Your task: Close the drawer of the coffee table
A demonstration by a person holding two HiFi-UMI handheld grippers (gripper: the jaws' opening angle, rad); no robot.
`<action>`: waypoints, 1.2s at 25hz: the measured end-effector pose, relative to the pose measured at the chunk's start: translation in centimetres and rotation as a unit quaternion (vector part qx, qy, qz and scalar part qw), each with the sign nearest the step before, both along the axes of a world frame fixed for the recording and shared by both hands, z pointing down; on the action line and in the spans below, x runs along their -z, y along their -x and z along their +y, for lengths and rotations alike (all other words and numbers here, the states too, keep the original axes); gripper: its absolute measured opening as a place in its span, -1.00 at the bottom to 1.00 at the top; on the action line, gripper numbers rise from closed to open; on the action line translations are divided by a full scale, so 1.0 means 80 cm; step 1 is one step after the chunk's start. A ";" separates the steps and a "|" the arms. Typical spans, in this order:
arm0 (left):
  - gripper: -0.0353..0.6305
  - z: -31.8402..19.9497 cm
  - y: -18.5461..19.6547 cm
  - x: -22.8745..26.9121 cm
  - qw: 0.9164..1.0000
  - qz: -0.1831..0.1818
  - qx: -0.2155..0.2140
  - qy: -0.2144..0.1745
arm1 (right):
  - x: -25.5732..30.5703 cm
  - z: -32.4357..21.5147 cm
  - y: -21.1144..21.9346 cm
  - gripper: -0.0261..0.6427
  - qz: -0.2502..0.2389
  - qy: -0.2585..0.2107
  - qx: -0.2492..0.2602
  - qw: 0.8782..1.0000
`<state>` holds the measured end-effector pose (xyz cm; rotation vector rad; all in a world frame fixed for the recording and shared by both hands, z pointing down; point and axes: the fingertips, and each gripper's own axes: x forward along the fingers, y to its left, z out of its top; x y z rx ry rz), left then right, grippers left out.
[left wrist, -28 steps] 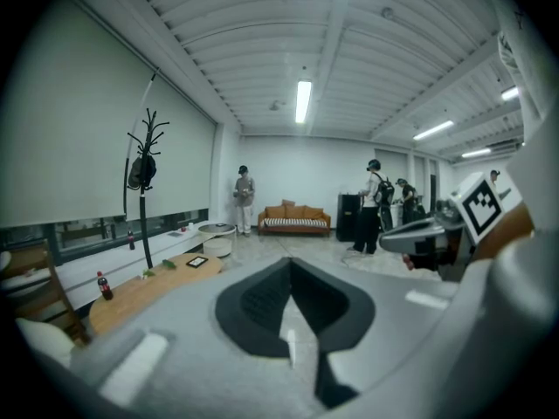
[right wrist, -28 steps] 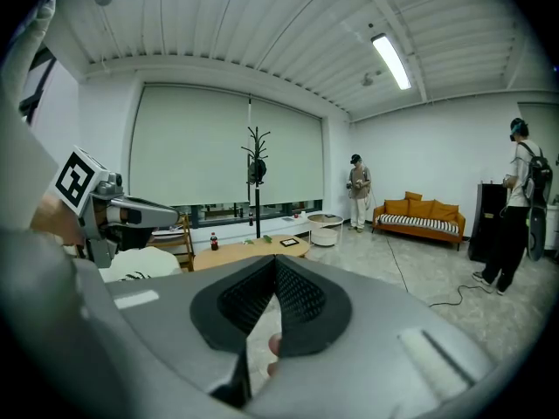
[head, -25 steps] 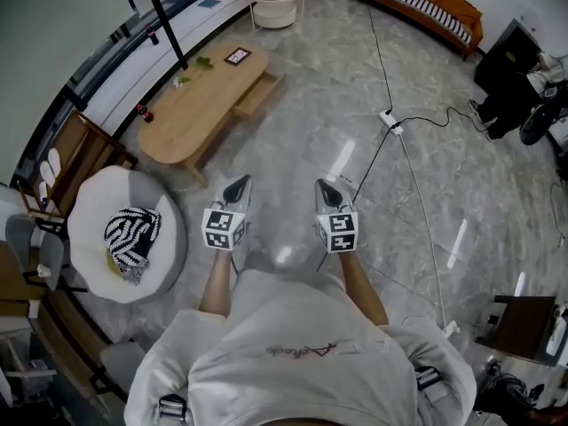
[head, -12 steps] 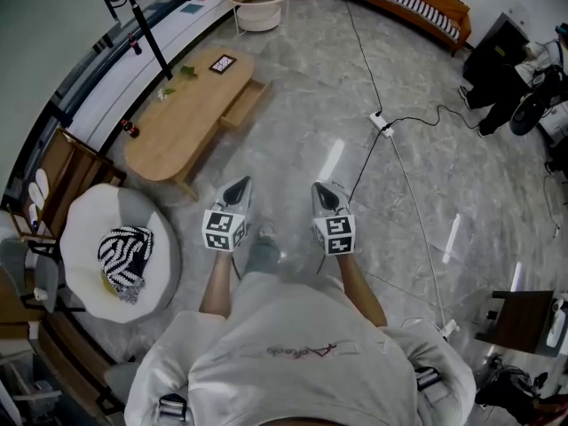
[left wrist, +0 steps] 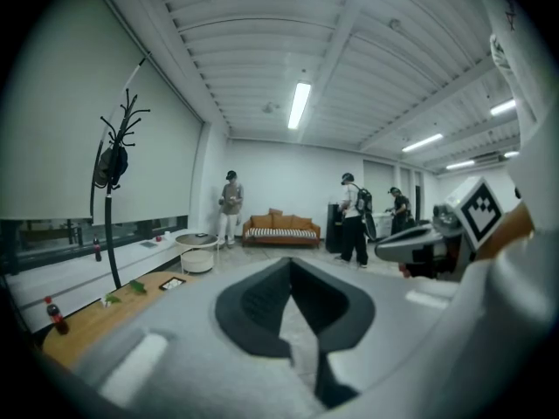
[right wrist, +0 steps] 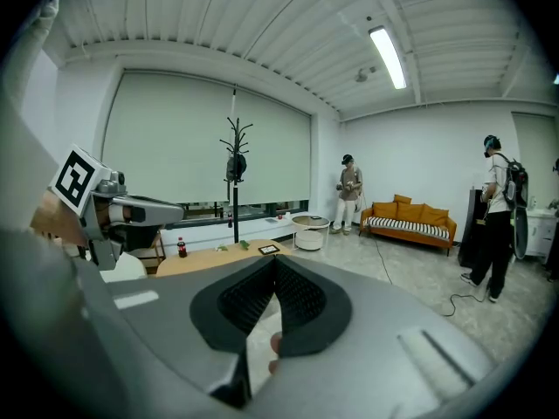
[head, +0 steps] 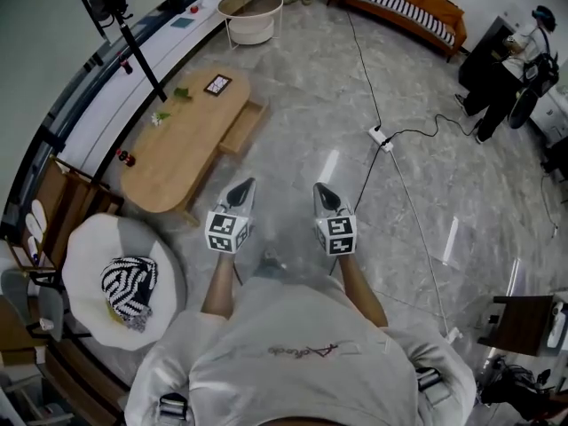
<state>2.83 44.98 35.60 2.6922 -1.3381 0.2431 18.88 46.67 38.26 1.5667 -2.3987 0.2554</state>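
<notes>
While left gripper point(head: 240, 185), right gripper point(head: 323, 189) are held shut, empty, open drawer point(head: 241, 129) risks being jammed if pushed off-centre.

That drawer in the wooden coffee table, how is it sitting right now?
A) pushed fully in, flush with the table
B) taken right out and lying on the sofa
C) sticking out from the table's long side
C: in the head view the drawer juts out from the long edge of the coffee table, so it is not yet closed.
</notes>
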 end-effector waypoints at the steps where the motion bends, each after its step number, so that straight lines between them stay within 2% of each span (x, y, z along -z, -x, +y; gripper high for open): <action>1: -0.89 -0.016 0.003 0.002 1.000 0.001 -0.002 -0.001 | 0.004 -0.015 0.005 -0.91 0.001 0.001 0.000 1.000; 17: -0.89 -0.208 0.056 0.002 1.000 0.001 -0.024 -0.009 | 0.016 -0.217 0.064 -0.91 -0.009 -0.009 -0.011 1.000; 23: -0.89 -0.250 0.062 -0.006 0.999 0.002 -0.035 -0.001 | 0.012 -0.255 0.070 -0.91 -0.010 -0.008 -0.021 1.000; 30: -0.89 -0.270 0.057 -0.019 0.999 -0.002 -0.052 0.009 | 0.004 -0.270 0.069 -0.91 -0.005 -0.004 -0.035 0.999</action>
